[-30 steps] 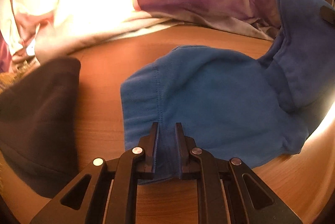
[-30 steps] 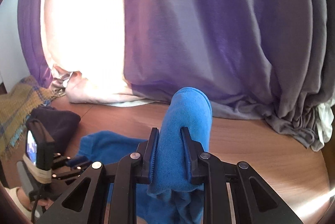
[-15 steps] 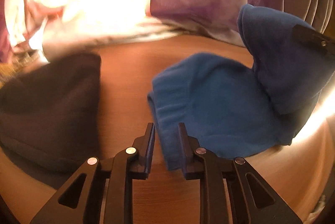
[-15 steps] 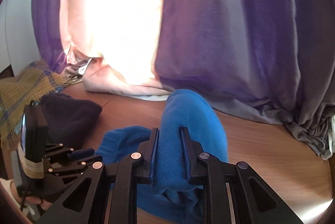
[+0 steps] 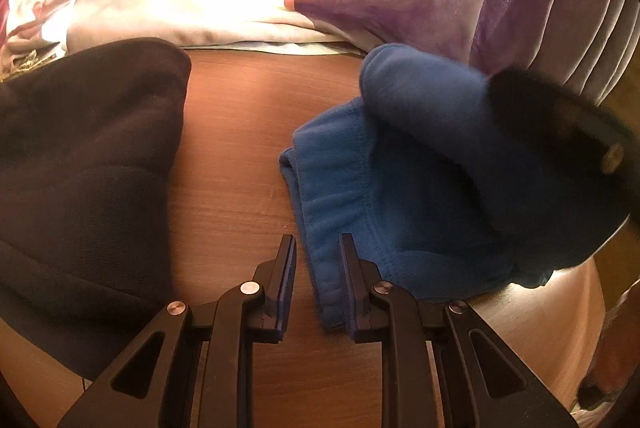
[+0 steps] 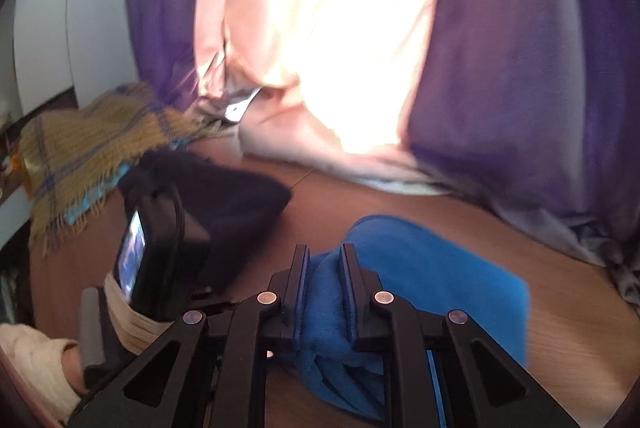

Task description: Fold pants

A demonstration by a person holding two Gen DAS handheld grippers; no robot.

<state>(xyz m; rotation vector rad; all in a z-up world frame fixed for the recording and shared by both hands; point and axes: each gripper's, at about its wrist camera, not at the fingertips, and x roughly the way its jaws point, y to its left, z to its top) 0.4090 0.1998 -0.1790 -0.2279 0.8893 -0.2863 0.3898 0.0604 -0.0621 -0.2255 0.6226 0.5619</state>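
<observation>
My left gripper [image 5: 316, 256] let go: jaws slightly apart, waistband edge loose between. My right gripper [image 6: 324, 268], closing, pinches blue fleece pants [image 5: 400, 196], folded end carried over toward 9 o'clock; pants on brown wooden table [image 5: 240, 156]. Fold nearly laid.

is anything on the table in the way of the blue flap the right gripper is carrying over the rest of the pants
Nothing visible blocks it. The right gripper, jaws closing on the blue pants, brings the flap over the lower layer. The dark garment lies off to the side, apart across bare wooden table.

Blue fleece pants [image 5: 400, 196] half-folded on wooden table [image 5: 240, 148].
</observation>
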